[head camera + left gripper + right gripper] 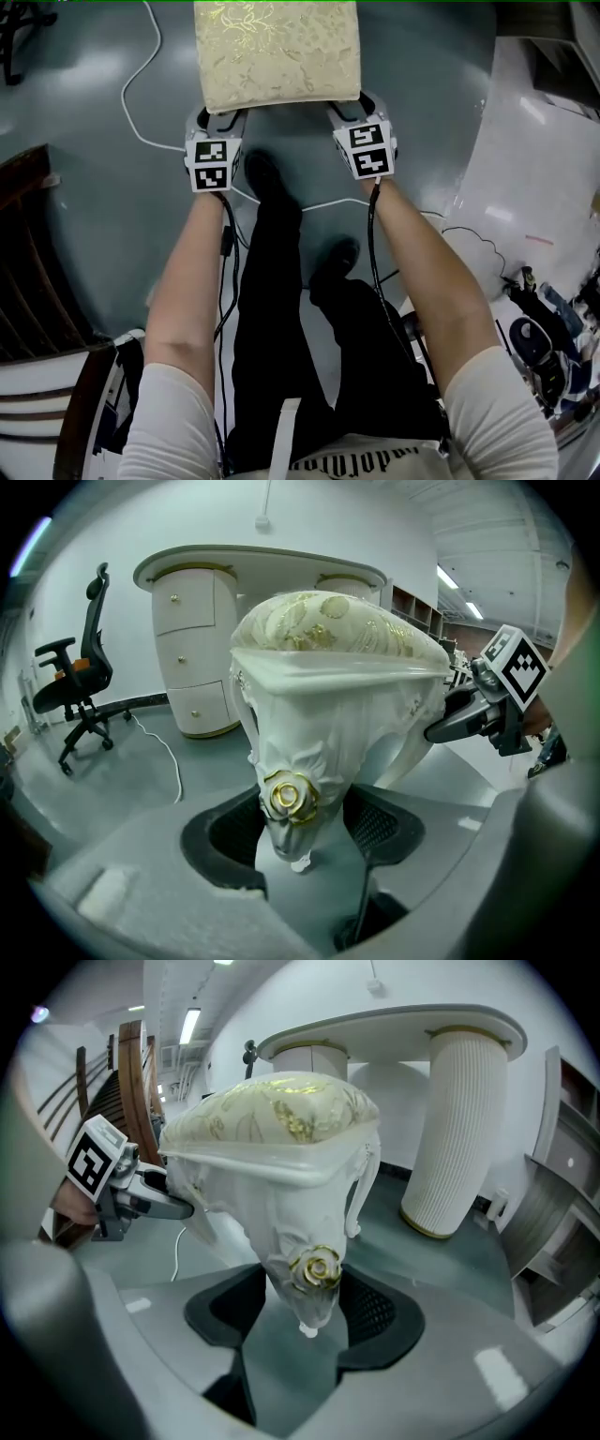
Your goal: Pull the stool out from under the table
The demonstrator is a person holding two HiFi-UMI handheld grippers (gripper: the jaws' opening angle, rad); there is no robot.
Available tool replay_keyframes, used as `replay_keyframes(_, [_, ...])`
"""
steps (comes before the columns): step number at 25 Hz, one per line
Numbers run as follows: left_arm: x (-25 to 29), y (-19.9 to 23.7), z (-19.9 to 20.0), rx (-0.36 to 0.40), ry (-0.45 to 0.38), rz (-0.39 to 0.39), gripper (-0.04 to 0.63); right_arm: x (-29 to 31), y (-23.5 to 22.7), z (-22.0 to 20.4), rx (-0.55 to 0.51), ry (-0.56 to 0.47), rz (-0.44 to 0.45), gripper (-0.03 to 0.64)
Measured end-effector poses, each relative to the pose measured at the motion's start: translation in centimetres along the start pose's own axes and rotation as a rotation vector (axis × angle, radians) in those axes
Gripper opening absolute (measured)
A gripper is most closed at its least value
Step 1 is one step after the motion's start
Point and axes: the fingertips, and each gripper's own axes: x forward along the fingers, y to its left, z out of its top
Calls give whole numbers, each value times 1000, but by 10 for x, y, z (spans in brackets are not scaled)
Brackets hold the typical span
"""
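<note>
The stool (277, 56) has a cream and gold cushion and white carved legs, and it stands on the grey floor in front of me, away from the white table (262, 564). My left gripper (222, 117) is at its near left corner, my right gripper (349, 111) at its near right corner. In the left gripper view, the jaws (298, 832) hold a leg with a gold rose (291, 799) between the dark pads. The right gripper view shows the same: its jaws (305, 1312) are closed on another rose leg (314, 1274). Each view also shows the other gripper (487, 714) (122, 1194).
A white cable (141, 94) runs across the floor left of the stool. A black office chair (80, 682) stands far left of the table. The table's ribbed pedestal (464, 1129) is to the right. A dark wooden chair (37, 262) is at my left, white sheets (525, 187) at my right.
</note>
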Motion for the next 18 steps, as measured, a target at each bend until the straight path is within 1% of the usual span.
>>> replay_keyframes(6, [-4,0,0,-1,25,26,267,-3,2,4,10,14,25,242])
replay_keyframes(8, [-6,2,3,-23,17,38,306,-3,1,6,6,14,20,249])
replay_keyframes(10, [-12,3,5,-63,9,55,319,-6,2,9,9,10,18,265])
replay_keyframes(11, [-17,1,5,-73,9,61,319,-10,2,11,9,8,18,272])
replay_keyframes(14, [-35,-7,7,-61,13,64,319,-27,4,17,-3,4,18,274])
replay_keyframes(18, [-71,-17,25,-75,2,86,319,-61,5,36,9,-8,9,273])
